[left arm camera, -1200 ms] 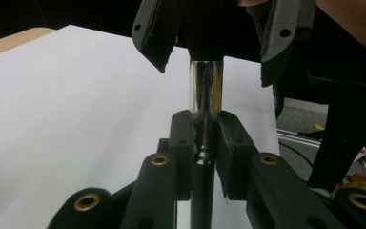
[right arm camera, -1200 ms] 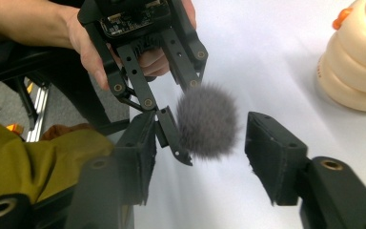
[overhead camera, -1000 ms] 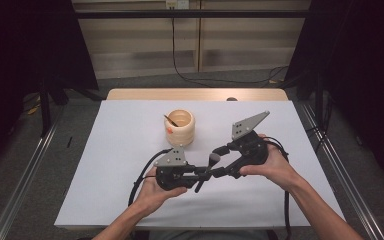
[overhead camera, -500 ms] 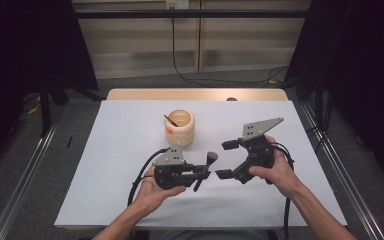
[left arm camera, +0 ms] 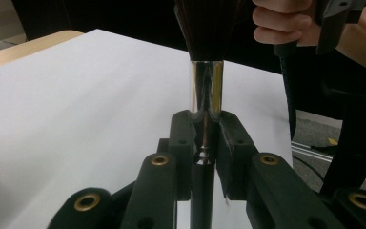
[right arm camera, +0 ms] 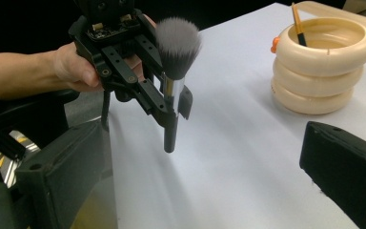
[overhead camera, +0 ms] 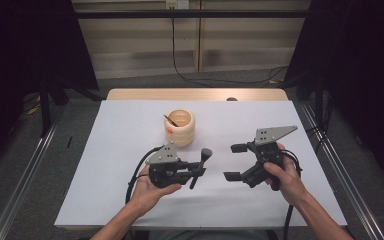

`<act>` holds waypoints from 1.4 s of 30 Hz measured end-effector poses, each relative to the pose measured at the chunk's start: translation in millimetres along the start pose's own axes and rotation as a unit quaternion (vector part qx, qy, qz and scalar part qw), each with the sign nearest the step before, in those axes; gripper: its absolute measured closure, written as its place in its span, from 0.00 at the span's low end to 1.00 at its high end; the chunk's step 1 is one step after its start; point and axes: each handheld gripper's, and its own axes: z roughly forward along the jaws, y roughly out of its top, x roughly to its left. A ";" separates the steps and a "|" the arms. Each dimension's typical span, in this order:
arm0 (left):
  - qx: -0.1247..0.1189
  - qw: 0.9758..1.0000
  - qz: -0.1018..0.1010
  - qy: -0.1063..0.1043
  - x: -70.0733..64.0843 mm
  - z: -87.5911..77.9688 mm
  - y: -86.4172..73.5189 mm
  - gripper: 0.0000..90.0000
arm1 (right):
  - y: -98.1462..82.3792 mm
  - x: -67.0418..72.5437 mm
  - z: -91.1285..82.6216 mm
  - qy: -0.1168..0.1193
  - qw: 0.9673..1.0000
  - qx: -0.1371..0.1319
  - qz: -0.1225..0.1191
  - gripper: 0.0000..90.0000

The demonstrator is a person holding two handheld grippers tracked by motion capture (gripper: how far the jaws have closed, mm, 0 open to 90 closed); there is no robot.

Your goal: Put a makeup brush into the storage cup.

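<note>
A makeup brush (overhead camera: 200, 162) with a black handle, chrome ferrule (left arm camera: 206, 86) and grey bristle head (right arm camera: 176, 43) is clamped by its handle in my left gripper (overhead camera: 196, 171), which is shut on it just above the white table. The brush stands upright in the right gripper view. My right gripper (overhead camera: 234, 162) is a short way to the right of the brush, its jaws having just been opening and now wide apart with nothing between them. A cream ringed holder (overhead camera: 180, 128) stands behind the brush, with a thin orange-handled stick (right arm camera: 298, 24) inside.
A white sheet (overhead camera: 280, 125) covers the table, with a wooden edge (overhead camera: 195, 94) at the far side. Black cables trail from both grippers toward the near edge. Metal rails run along the floor on both sides.
My right gripper let go of the brush, opened wide and drew away to the right. The left gripper kept the brush and stayed in place.
</note>
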 end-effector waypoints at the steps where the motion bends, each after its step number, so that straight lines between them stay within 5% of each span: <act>1: 0.000 1.000 0.000 0.000 0.1 -0.3 0.0 0.87 | -2.1 1.2 -1.0 -0.014 1.000 -0.004 -0.003 0.01; 4: -0.002 1.000 -0.001 0.001 0.8 -2.0 0.2 0.87 | -8.4 3.8 -3.3 -0.039 0.999 -0.008 -0.006 0.01; 11: -0.012 1.000 -0.004 0.011 3.9 -10.6 1.9 0.87 | -21.4 6.0 -11.8 -0.040 0.999 -0.025 0.004 0.01; 21: -0.025 0.999 -0.011 0.032 10.5 -26.6 4.6 0.87 | -39.4 9.0 -21.9 -0.072 0.997 -0.039 0.010 0.01; 34: -0.045 0.996 -0.018 0.068 26.9 -45.7 16.8 0.87 | -63.0 15.8 -39.3 -0.125 0.990 -0.057 0.012 0.02; 42: -0.054 0.995 -0.024 0.084 37.8 -52.4 19.8 0.87 | -73.2 17.4 -46.2 -0.121 0.990 -0.068 0.023 0.01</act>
